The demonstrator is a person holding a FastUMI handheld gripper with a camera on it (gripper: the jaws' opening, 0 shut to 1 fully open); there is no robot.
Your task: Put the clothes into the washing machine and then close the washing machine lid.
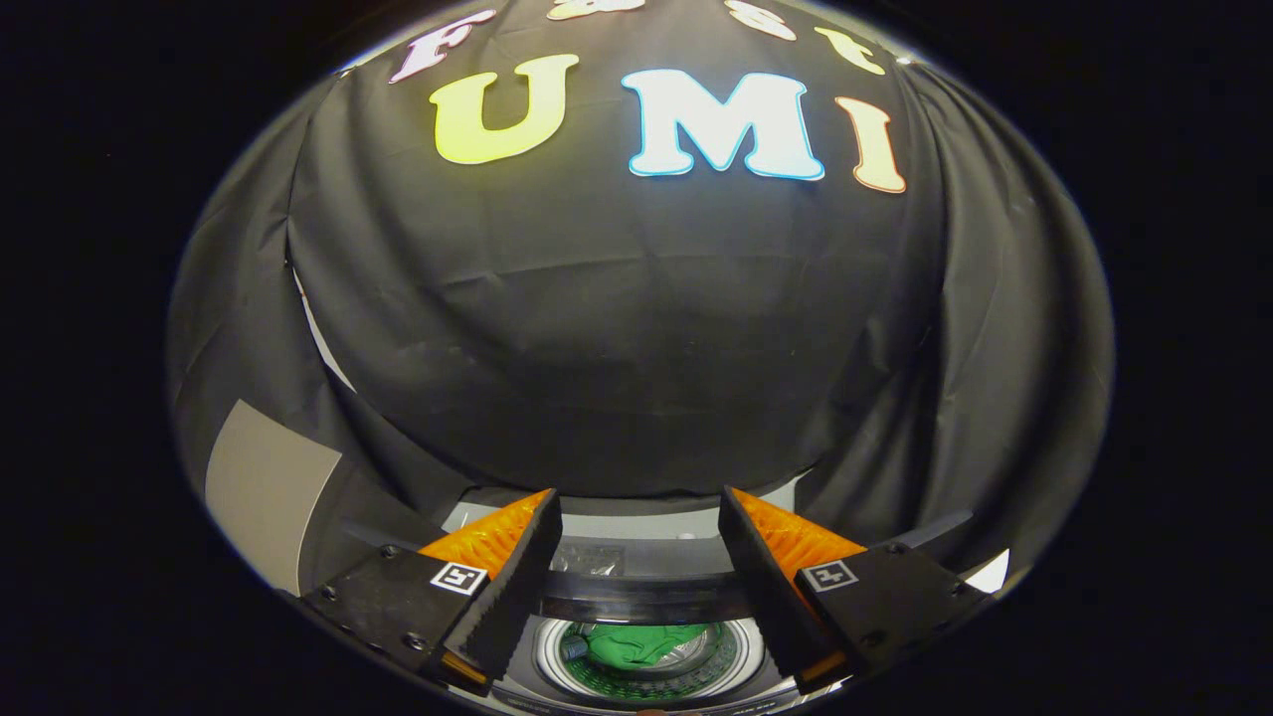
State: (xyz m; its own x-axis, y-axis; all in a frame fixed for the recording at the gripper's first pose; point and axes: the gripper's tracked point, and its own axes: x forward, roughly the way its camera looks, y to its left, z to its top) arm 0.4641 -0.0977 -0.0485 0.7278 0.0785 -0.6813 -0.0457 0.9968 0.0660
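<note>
My gripper (639,517) stands open high above the washing machine (636,527), with nothing between its fingers. Below and between the fingers I see the machine's round drum opening (646,658) with a green garment (636,644) lying inside it. A dark, curved band of the lid (641,602) crosses between the fingers just behind the drum opening. The machine's pale back panel shows beyond the fingertips, against the black cloth wall.
The black cloth wall (617,328) hangs close behind the machine and wraps around both sides. A bare grey patch of wall (264,492) shows to the left of the left finger. A white edge (990,572) peeks out beside the right finger.
</note>
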